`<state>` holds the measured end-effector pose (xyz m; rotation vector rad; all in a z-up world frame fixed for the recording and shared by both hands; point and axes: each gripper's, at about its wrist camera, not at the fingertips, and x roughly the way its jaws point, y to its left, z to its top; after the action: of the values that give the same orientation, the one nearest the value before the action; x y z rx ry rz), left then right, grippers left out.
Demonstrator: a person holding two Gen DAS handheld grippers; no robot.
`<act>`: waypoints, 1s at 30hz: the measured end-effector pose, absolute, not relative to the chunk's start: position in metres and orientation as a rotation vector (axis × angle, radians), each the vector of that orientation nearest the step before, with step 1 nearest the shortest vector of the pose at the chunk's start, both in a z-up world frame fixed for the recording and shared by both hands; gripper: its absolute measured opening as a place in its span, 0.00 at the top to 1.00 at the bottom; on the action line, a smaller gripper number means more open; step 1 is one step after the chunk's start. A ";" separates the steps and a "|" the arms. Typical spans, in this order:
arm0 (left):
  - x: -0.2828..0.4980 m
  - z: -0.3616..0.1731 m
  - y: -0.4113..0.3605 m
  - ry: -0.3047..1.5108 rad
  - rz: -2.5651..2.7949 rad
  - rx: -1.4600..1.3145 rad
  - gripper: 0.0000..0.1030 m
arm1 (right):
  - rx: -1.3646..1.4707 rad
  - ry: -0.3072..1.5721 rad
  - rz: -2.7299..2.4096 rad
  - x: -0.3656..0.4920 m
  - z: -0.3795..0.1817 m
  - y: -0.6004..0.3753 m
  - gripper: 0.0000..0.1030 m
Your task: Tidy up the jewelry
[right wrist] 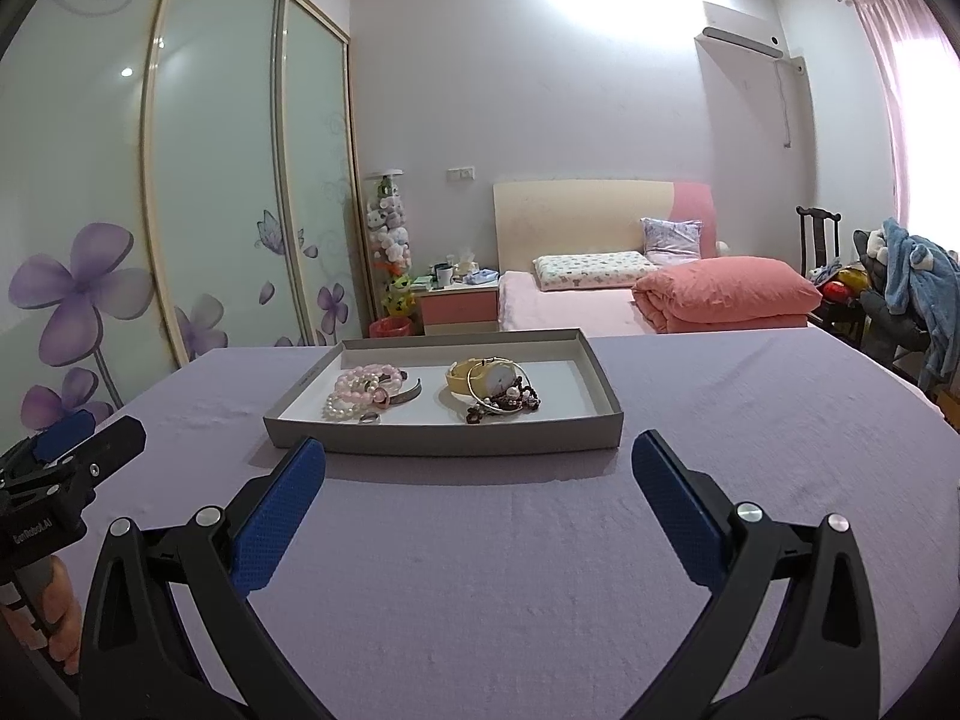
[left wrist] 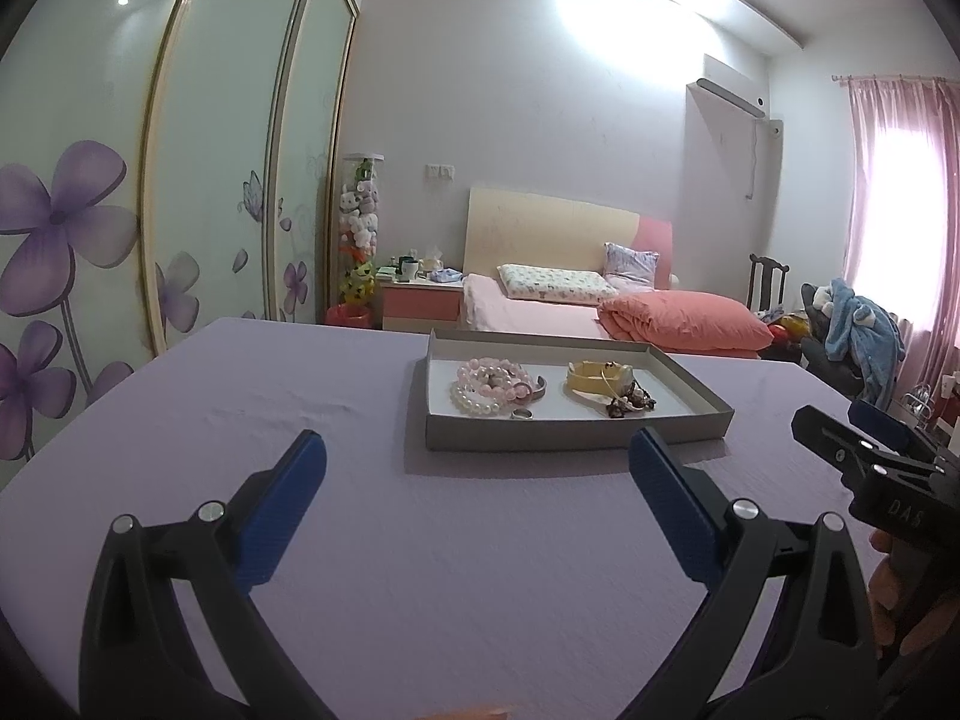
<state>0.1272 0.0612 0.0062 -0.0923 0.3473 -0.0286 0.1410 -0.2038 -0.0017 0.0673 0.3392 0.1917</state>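
A shallow grey box tray (left wrist: 576, 435) (right wrist: 444, 438) sits on a lilac tablecloth. In its left part lie pink and white bead bracelets (left wrist: 489, 387) (right wrist: 360, 390), a silver bangle (right wrist: 411, 393) and a small ring (left wrist: 522, 414) (right wrist: 369, 417). In its right part lie a yellow watch (left wrist: 594, 381) (right wrist: 486, 381) and a dark bead string (left wrist: 630, 402) (right wrist: 510, 402). My left gripper (left wrist: 477, 450) is open and empty, short of the tray's near wall. My right gripper (right wrist: 477, 456) is open and empty, just before the near wall. Each gripper shows at the edge of the other's view (left wrist: 864, 450) (right wrist: 66, 450).
The lilac-covered table (left wrist: 420, 570) (right wrist: 510, 570) spreads around the tray. Beyond it stand a bed with a pink duvet (left wrist: 684, 318) (right wrist: 726, 294), a nightstand (right wrist: 459, 303) and sliding wardrobe doors with purple flowers (left wrist: 72, 228).
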 end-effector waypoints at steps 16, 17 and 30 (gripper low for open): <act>0.129 0.005 0.057 0.358 -0.031 -0.088 0.04 | 0.069 0.349 0.190 0.144 -0.001 -0.203 0.02; 0.129 0.005 0.057 0.359 -0.031 -0.088 0.04 | 0.068 0.349 0.191 0.144 -0.001 -0.203 0.02; 0.131 0.004 0.055 0.362 -0.039 -0.088 0.04 | 0.068 0.349 0.192 0.144 -0.003 -0.202 0.02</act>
<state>0.1315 0.0550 0.0036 -0.0879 0.3625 -0.0386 0.1443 -0.2017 -0.0026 0.0684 0.3495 0.1919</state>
